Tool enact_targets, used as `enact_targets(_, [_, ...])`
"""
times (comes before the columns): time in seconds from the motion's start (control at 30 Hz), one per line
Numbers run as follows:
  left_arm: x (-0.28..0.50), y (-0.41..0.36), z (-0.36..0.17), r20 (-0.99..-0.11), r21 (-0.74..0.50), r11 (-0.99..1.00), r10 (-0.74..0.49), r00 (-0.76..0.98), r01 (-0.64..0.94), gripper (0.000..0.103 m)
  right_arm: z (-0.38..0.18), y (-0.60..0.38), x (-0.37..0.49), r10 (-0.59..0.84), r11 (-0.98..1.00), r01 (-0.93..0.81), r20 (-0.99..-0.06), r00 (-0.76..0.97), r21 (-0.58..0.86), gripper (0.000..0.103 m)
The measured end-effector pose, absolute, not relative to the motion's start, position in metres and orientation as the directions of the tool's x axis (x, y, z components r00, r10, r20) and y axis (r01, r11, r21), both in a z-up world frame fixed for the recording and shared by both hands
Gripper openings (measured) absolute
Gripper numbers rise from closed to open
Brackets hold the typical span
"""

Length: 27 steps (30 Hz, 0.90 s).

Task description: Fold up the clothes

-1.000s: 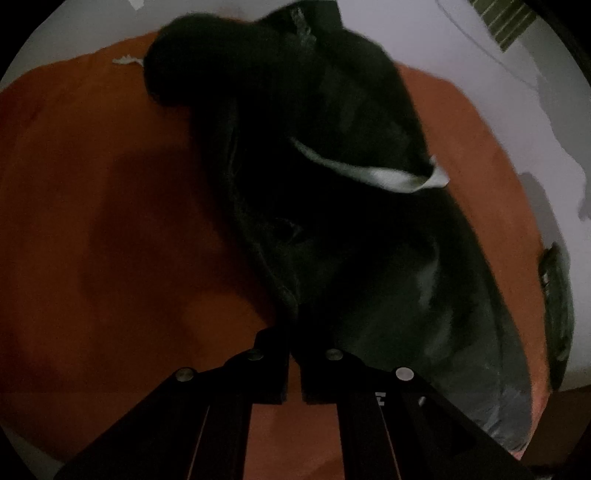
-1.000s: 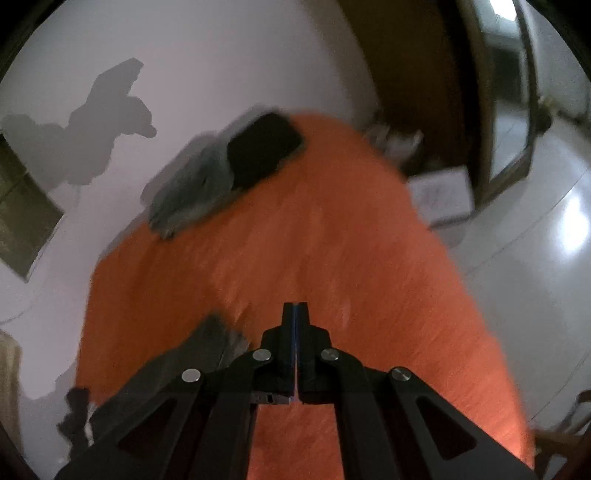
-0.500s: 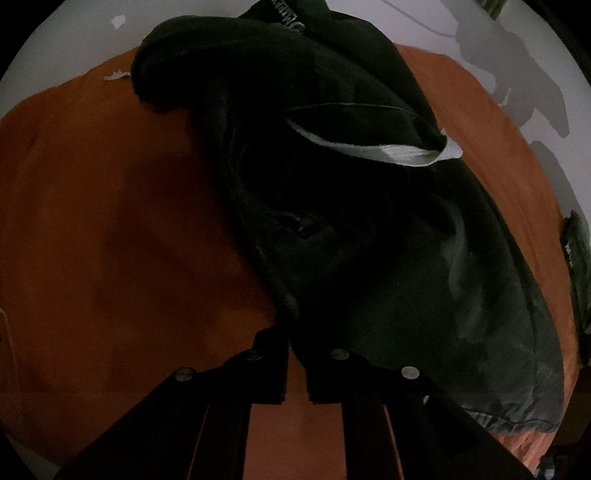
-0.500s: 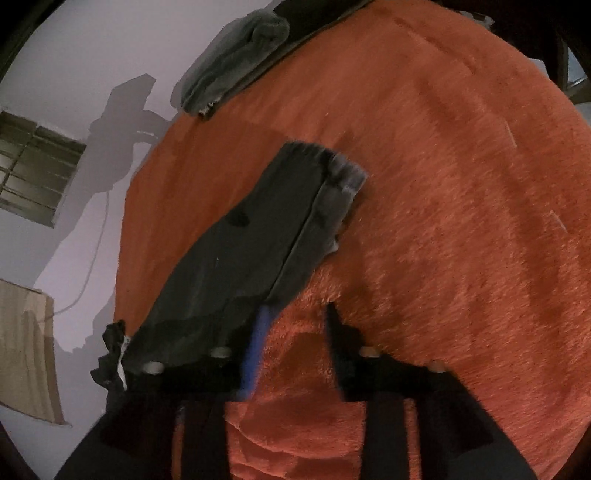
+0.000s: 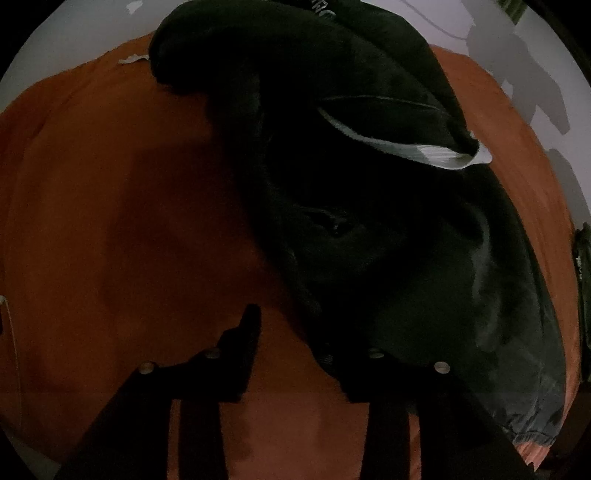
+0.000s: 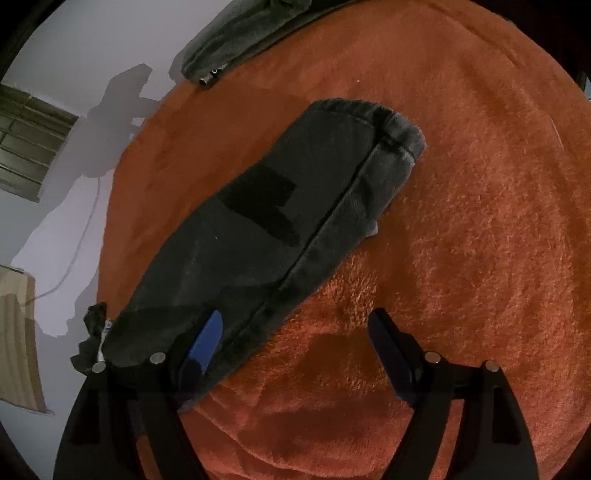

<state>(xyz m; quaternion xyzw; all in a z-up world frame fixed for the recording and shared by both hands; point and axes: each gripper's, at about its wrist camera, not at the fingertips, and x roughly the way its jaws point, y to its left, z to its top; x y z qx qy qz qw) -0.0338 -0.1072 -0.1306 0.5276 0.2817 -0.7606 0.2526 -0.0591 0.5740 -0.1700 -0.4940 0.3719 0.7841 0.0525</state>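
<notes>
Left wrist view: the left claw (image 5: 291,343) has just been opening, its jaws apart over the orange blanket (image 5: 110,229), the dark jacket (image 5: 369,221) spreading toward 1 o'clock. The right claw (image 6: 295,332) has just been widening; grey jeans (image 6: 295,206) lie flat toward 11 o'clock, ungripped.

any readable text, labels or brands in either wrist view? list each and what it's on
Nothing readable in full.
Pale lettering on the black garment, top edge of the left wrist view: cut off by the frame and blurred, illegible.
White tag at the end of the grey jeans, right wrist view: too small to read.
Orange blanket: no text.
</notes>
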Motion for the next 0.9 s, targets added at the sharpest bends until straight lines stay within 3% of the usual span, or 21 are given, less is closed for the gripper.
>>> enact_targets(0.37, [-0.041,-0.102,-0.133,-0.944,-0.172,-0.717,-0.077,-0.322,0.675,0.038,-0.167,0.584,-0.059,-0.304,-0.693,-0.47,-0.813,-0.497,0.547,0.081])
enact_targets(0.47, [-0.041,-0.097,-0.13,-0.936,-0.203,-0.72,-0.058,-0.348,0.664,0.007,-0.165,0.587,-0.059,-0.294,-0.695,-0.473,-0.815,-0.5,0.542,0.081])
enact_targets(0.53, [-0.041,-0.094,-0.128,-0.929,-0.225,-0.721,-0.043,-0.367,0.655,0.006,-0.164,0.589,-0.058,-0.288,-0.69,-0.48,-0.814,-0.504,0.541,0.081])
enact_targets(0.7, [-0.04,-0.098,-0.134,-0.929,-0.271,-0.685,0.002,-0.37,0.676,0.007,-0.159,0.605,-0.055,-0.265,-0.653,-0.512,-0.802,-0.536,0.558,0.081])
enact_targets(0.9, [-0.043,-0.103,-0.146,-0.923,-0.333,-0.645,0.073,-0.378,0.688,0.021,-0.159,0.615,-0.065,-0.228,-0.644,-0.541,-0.81,-0.54,0.541,0.081])
